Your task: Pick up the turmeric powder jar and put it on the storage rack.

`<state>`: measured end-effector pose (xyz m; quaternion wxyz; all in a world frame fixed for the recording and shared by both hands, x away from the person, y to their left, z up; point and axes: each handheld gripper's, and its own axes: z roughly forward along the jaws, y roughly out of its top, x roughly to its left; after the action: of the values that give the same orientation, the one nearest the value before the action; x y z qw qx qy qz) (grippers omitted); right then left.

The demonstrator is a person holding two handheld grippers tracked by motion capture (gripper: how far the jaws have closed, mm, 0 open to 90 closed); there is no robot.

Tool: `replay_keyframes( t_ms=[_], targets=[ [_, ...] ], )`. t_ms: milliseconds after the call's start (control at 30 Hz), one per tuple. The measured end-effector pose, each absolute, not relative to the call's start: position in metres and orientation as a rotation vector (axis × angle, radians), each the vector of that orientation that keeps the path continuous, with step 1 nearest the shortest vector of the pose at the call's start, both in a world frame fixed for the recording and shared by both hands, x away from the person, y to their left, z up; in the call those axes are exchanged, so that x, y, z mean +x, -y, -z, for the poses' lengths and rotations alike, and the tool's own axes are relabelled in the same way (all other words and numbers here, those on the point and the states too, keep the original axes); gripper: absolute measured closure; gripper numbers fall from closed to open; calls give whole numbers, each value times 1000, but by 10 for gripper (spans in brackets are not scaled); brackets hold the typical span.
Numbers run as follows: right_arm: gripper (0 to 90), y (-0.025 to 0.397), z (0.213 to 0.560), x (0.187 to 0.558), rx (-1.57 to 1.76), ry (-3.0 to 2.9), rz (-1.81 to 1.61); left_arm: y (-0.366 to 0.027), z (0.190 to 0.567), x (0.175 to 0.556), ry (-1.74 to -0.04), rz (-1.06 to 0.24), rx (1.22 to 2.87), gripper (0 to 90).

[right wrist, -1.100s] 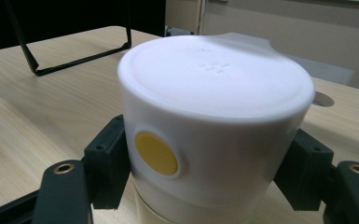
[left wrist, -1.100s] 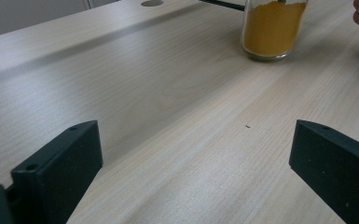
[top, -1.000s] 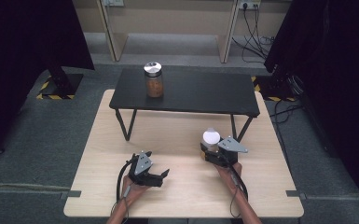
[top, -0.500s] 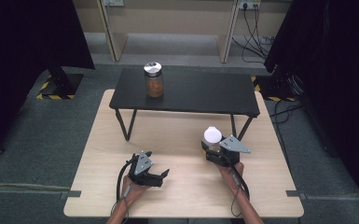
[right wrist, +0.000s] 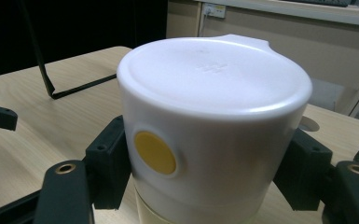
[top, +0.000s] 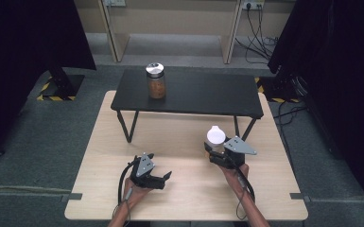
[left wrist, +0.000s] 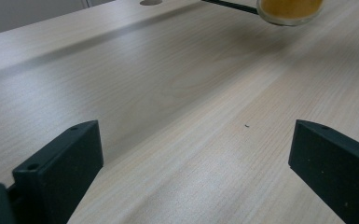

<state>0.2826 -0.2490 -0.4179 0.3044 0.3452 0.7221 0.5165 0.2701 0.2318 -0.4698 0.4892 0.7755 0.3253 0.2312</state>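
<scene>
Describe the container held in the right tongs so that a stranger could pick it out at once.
On the pale wooden table, in front of the black bench, the right tongs clasp a white-lidded jar. Unlike the metal-lidded jar on the bench, its white lid bears a yellow dot.

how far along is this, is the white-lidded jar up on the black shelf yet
Not yet. Done: one brown-filled jar already stands on the black shelf. In hand: the right hand-held gripper is shut on the white-lidded jar, above the wooden table in front of the shelf. The left hand-held gripper is open and empty. Left, probably: setting this jar on the shelf.
</scene>
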Motion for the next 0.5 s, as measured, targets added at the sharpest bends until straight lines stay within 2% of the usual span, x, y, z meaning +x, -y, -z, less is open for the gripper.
replay_keyframes(
  t_ms=[500],
  targets=[
    [304,248,384,277,877,-1941,-1381,-232,470,271,-792,-559,1885,22]
  ],
)
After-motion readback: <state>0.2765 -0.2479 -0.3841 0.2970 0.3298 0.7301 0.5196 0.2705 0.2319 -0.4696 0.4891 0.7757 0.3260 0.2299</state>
